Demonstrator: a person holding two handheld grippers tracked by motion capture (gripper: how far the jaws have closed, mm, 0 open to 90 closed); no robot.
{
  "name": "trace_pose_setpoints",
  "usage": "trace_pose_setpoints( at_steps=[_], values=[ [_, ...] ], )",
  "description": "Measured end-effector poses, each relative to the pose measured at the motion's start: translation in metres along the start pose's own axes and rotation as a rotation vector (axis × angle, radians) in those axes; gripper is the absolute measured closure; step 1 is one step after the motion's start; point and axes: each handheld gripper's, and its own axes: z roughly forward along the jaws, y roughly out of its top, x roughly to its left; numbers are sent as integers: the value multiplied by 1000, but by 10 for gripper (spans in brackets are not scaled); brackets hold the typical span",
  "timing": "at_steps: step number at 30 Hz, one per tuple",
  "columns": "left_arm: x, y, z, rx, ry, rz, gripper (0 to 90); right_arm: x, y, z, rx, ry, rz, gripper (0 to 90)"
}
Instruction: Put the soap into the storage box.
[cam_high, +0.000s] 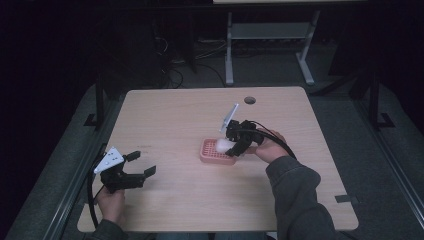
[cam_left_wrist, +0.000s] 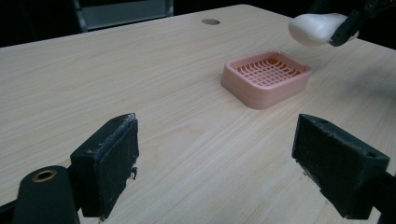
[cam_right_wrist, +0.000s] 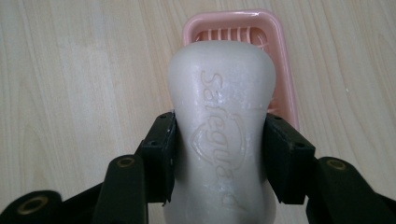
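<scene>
White soap (cam_right_wrist: 219, 140) (base cut off) in right claw (cam_right_wrist: 219, 158)

The soap bar (cam_right_wrist: 222, 140) covers most of the pink soap dish (cam_right_wrist: 280, 56) beneath it; the bar's near end runs off the bottom edge, cutting its embossed lettering short.

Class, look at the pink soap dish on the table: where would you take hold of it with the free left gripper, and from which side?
Grip the dish across its two long walls, coming straight down from above. It lies flat and low on the table, so its rim is the graspable part. The left gripper is open and should probably wait, as the soap hangs over the dish.
</scene>
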Motion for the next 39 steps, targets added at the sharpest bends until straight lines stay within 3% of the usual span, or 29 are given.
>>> trace_pose_setpoints(
  at_steps=[13,39],
  values=[
    [0,0,0,1,0,4,141,-7,19,4,24,6,-20,488],
    [0,0,-1,-6,0,2,140,-21,30,46,81,43,-4,487]
  ],
)
